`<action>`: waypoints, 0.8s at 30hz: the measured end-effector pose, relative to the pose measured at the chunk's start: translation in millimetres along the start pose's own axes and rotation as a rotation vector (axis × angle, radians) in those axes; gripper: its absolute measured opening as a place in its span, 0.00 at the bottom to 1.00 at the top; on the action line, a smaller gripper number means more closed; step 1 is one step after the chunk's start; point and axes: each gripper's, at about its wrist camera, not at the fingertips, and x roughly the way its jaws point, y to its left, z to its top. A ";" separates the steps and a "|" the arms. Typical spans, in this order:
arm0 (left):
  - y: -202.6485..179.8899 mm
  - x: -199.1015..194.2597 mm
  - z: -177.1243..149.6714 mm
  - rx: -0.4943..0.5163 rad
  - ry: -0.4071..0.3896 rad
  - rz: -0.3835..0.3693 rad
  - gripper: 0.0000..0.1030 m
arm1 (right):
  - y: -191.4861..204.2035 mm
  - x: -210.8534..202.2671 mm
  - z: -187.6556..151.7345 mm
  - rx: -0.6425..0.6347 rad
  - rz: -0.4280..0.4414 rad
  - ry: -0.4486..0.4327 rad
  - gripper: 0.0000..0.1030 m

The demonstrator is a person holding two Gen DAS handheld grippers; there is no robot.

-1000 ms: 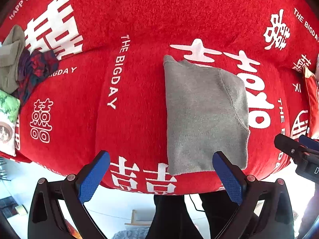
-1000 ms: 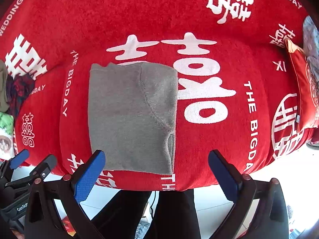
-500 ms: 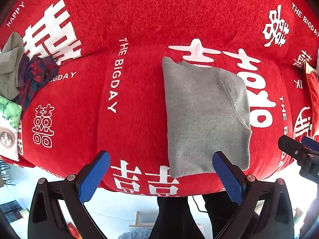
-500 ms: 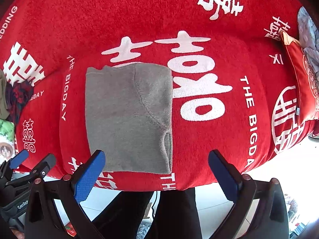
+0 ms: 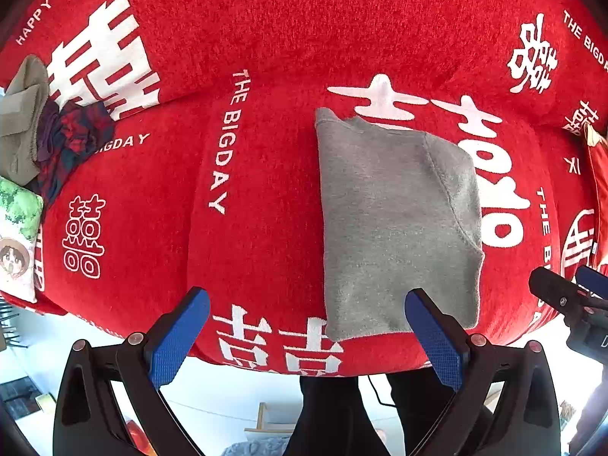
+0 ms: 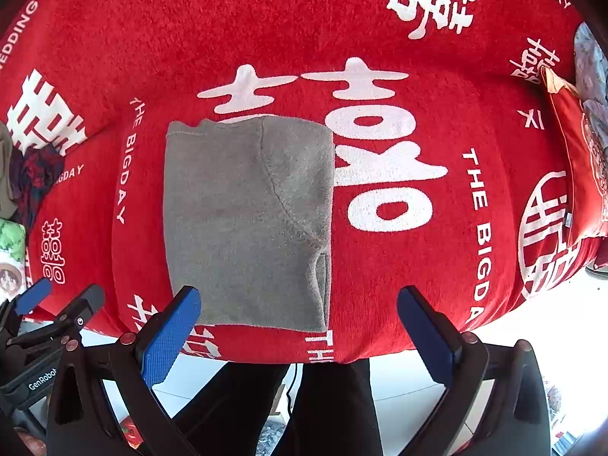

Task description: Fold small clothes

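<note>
A folded grey knit garment (image 5: pixel 395 224) lies flat on the red plush cover printed with white characters (image 5: pixel 266 38), near its front edge. We hold the left gripper (image 5: pixel 307 336) and the right gripper (image 6: pixel 300 332) just above that edge, both spread wide and empty. A heap of dark clothes (image 5: pixel 57 140) sits far left.

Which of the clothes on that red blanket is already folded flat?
The grey garment, lying as a neat rectangle near the front edge. The olive piece and dark plaid piece sit crumpled together at far left.
</note>
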 end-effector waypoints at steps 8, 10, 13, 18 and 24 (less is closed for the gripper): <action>-0.1 -0.3 0.6 0.000 0.000 -0.001 1.00 | 1.2 0.1 0.5 -0.004 0.000 0.000 1.00; 0.1 -0.6 0.9 0.002 -0.001 0.000 1.00 | 1.4 0.1 0.5 -0.004 -0.001 0.001 1.00; 0.1 -0.5 0.9 0.001 0.000 0.000 1.00 | 1.5 0.1 0.3 -0.005 -0.001 0.001 1.00; 0.5 -0.4 1.7 0.000 0.002 0.000 1.00 | 2.4 0.6 1.4 -0.013 -0.004 0.001 1.00; 0.0 -0.6 1.8 -0.001 0.001 0.001 1.00 | 2.7 0.5 2.1 -0.015 -0.006 0.001 1.00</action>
